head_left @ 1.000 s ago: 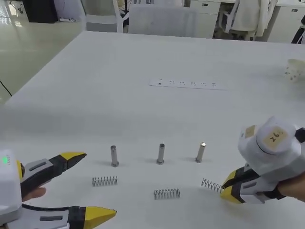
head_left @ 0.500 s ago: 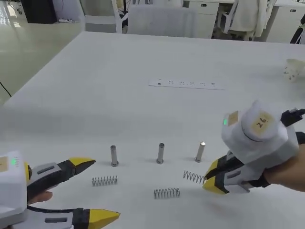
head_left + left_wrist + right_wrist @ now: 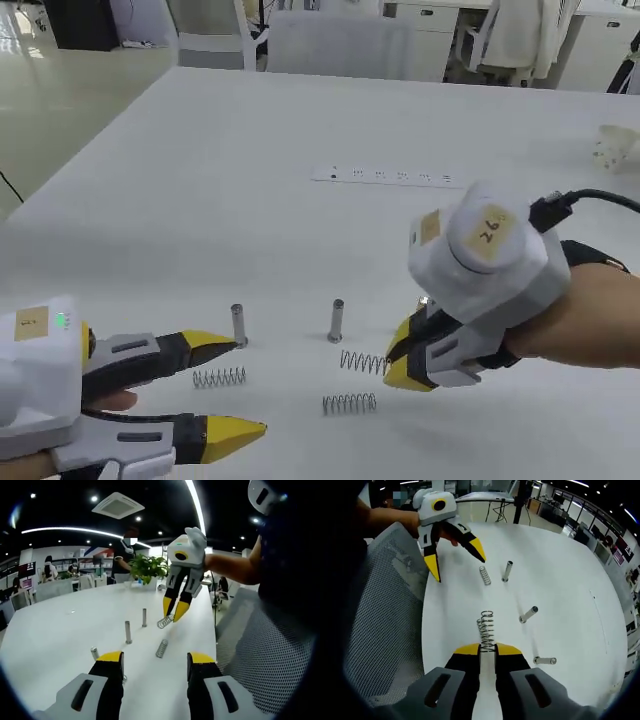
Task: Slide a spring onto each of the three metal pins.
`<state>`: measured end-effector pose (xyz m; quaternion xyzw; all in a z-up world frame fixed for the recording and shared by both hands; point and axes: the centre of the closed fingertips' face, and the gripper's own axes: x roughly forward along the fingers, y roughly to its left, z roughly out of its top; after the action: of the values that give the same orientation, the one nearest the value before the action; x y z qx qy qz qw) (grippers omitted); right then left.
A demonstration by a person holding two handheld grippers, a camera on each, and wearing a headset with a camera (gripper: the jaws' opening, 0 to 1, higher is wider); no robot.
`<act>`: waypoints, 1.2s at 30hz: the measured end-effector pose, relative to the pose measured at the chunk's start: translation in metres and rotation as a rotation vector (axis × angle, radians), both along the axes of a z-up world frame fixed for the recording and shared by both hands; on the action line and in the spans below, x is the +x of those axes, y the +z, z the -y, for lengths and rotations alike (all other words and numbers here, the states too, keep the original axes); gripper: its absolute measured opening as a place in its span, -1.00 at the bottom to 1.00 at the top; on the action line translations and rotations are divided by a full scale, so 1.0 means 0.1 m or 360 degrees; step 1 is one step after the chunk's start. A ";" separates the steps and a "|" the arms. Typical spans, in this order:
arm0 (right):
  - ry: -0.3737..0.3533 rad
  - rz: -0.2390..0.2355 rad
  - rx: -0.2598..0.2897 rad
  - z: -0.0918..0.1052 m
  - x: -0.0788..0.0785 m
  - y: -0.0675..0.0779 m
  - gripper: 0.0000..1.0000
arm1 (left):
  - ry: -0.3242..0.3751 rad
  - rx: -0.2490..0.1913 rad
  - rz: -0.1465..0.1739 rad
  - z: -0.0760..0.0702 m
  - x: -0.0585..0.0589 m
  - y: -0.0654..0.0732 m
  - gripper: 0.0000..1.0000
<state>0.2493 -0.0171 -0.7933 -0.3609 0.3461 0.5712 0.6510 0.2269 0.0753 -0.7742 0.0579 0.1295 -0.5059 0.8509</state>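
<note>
- The right tongs [image 3: 400,365], jaws shut on one end of a spring [image 3: 362,361], have lifted it off the table [image 3: 300,220] within the past second. They carried it left, and it now hangs just right of the middle pin [image 3: 337,320].
- The left tongs [image 3: 238,387] wait wide open and empty near the left pin [image 3: 238,325].
- Every pin is bare; a first threading looks close.
- Count: three pins, including the right pin [image 3: 545,660], and three springs. The second spring [image 3: 220,378] and third spring [image 3: 350,404] lie loose on the table.
</note>
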 end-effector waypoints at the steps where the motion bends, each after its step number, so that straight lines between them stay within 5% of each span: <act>1: 0.0011 0.0000 -0.0002 -0.01 -0.01 0.00 -0.84 | -0.0014 0.0001 0.0002 0.02 0.00 0.01 -0.13; 36: 0.0285 0.0006 -0.0029 -0.42 -0.24 0.08 -0.84 | -0.0323 0.0041 0.0061 0.34 -0.04 0.10 -0.65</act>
<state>0.2257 0.0249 -0.7849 -0.3975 0.3164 0.6232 0.5946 0.2231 0.0411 -0.7646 0.0913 0.1133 -0.5866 0.7967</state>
